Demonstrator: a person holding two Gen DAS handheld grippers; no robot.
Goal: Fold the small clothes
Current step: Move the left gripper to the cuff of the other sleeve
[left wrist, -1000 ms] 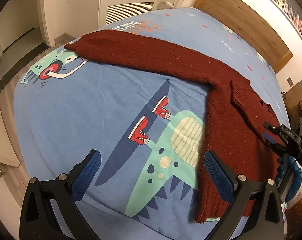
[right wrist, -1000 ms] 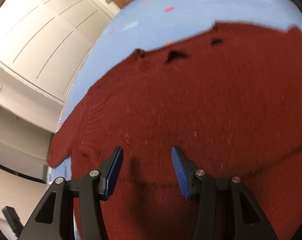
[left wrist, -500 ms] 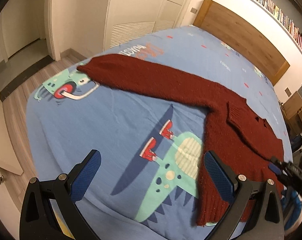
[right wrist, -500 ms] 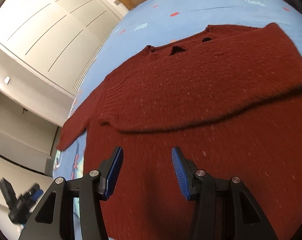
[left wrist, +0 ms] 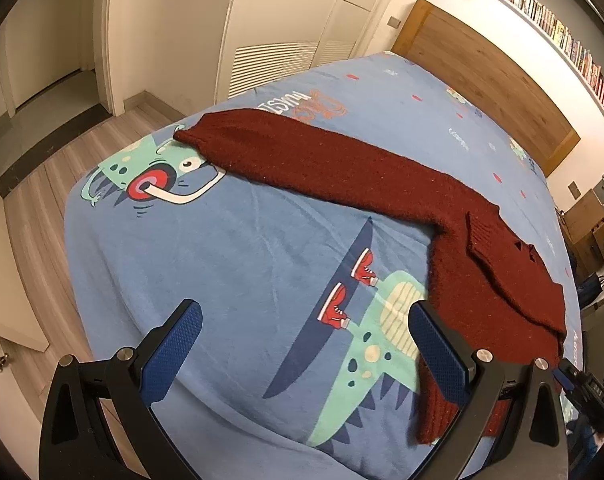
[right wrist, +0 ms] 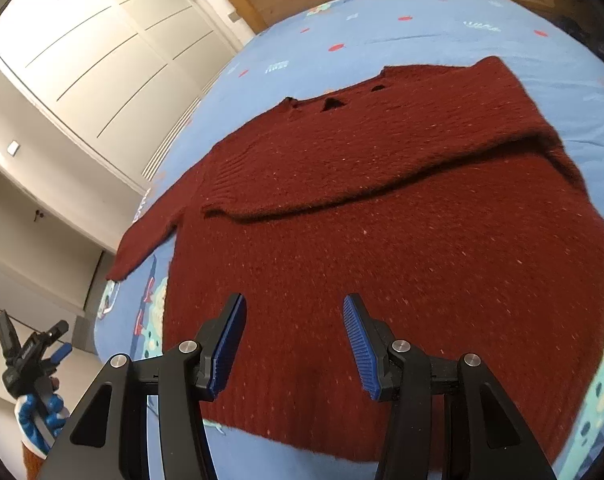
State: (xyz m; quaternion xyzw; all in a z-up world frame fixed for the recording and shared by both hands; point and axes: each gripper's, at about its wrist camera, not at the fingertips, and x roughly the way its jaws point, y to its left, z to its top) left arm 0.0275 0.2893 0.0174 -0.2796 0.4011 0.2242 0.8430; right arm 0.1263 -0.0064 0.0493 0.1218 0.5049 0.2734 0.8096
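A dark red knitted sweater (right wrist: 381, 232) lies flat on the blue bed cover (left wrist: 238, 248). One sleeve is folded across its chest. The other sleeve (left wrist: 325, 160) stretches out to the left over the cover. My left gripper (left wrist: 302, 344) is open and empty, raised above the cover beside the sweater's hem corner (left wrist: 433, 420). My right gripper (right wrist: 294, 340) is open and empty, raised above the sweater's lower part near the hem. The left gripper also shows in the right wrist view (right wrist: 30, 348) at the far left.
The bed cover has a green dinosaur print (left wrist: 377, 340). A wooden headboard (left wrist: 481, 76) stands at the far end. White wardrobe doors (right wrist: 114, 60) and a wooden floor (left wrist: 62, 152) lie beyond the bed's left edge. A bookshelf (left wrist: 541, 16) runs high on the wall.
Both grippers have pulled back and up from the sweater, so more of the bed and room shows. The sweater has not moved. Both stay open.
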